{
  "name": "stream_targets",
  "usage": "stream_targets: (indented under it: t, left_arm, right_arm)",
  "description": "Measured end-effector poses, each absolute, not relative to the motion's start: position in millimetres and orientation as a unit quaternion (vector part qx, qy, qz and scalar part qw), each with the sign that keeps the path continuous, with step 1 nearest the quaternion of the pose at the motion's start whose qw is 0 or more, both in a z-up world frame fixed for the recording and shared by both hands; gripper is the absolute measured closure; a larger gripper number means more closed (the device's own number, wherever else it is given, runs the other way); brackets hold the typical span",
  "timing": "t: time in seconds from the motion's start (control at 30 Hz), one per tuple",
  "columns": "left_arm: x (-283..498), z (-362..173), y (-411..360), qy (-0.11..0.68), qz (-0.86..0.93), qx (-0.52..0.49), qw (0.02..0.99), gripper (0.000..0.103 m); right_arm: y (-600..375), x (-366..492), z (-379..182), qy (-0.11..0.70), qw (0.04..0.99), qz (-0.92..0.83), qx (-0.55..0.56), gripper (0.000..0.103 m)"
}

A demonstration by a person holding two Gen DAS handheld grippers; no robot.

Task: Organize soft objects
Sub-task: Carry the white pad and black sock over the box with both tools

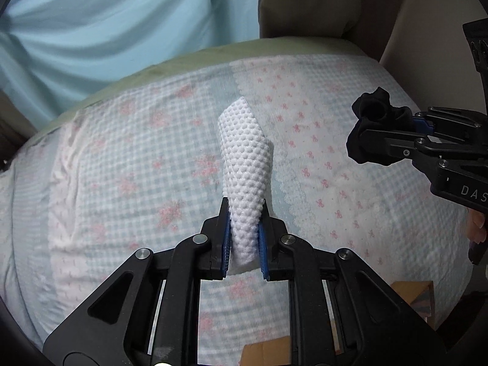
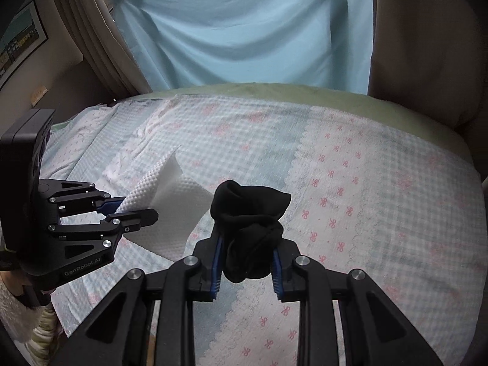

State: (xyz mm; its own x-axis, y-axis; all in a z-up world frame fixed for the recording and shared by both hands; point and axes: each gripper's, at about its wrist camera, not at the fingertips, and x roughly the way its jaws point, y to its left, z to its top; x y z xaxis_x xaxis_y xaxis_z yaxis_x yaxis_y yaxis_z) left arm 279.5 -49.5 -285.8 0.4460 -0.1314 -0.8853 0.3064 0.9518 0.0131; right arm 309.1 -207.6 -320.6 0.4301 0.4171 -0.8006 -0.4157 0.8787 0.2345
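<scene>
My left gripper (image 1: pixel 244 244) is shut on a white dimpled cloth (image 1: pixel 245 164), held up above the bed. The cloth also shows in the right wrist view (image 2: pixel 170 207), hanging from the left gripper (image 2: pixel 134 210). My right gripper (image 2: pixel 245 262) is shut on a bunched black sock (image 2: pixel 248 222), held above the bed. In the left wrist view the right gripper (image 1: pixel 405 134) shows at the right edge with the black sock (image 1: pixel 372 125) in it. The two grippers are side by side and apart.
A bed with a pale blue checked and pink-flowered cover (image 1: pixel 137 167) (image 2: pixel 366 189) lies under both grippers. A light blue curtain (image 2: pixel 244 30) hangs behind it. Beige drapes (image 2: pixel 91 39) stand at the left. A cardboard box (image 1: pixel 418 299) sits beside the bed.
</scene>
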Motion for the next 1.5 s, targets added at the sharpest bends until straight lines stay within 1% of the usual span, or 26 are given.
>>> stream_targets:
  t: [0.27, 0.43, 0.6, 0.73, 0.87, 1.1, 1.27, 1.5]
  left_arm:
    - [212, -204, -55, 0.480, -0.118, 0.077, 0.866, 0.090]
    - [161, -172, -61, 0.469, -0.112, 0.075, 0.873, 0.090]
    - [109, -154, -66, 0.470, -0.102, 0.059, 0.875, 0.090]
    - [70, -150, -72, 0.475, -0.095, 0.050, 0.873, 0.090]
    - [37, -155, -78, 0.486, -0.090, 0.039, 0.868, 0.090]
    - [12, -178, -82, 0.512, -0.097, 0.033, 0.853, 0.090]
    - [14, -216, -79, 0.546, -0.114, 0.027, 0.829, 0.090]
    - [24, -283, -77, 0.604, -0.129, 0.009, 0.787, 0.090]
  right_arm:
    - [-225, 251, -231, 0.437, 0.871, 0.224, 0.011, 0.079]
    - [-235, 206, -188, 0.422, 0.880, 0.216, 0.016, 0.079]
    - [-242, 159, -163, 0.419, 0.883, 0.210, 0.016, 0.079]
    - [-247, 123, -159, 0.425, 0.880, 0.211, 0.026, 0.079]
    - [-249, 89, -164, 0.438, 0.872, 0.216, 0.037, 0.079]
    - [-251, 47, -178, 0.461, 0.862, 0.210, 0.038, 0.079]
    - [-250, 29, -196, 0.494, 0.849, 0.182, 0.056, 0.079]
    - [-248, 19, -244, 0.559, 0.816, 0.121, 0.089, 0.079]
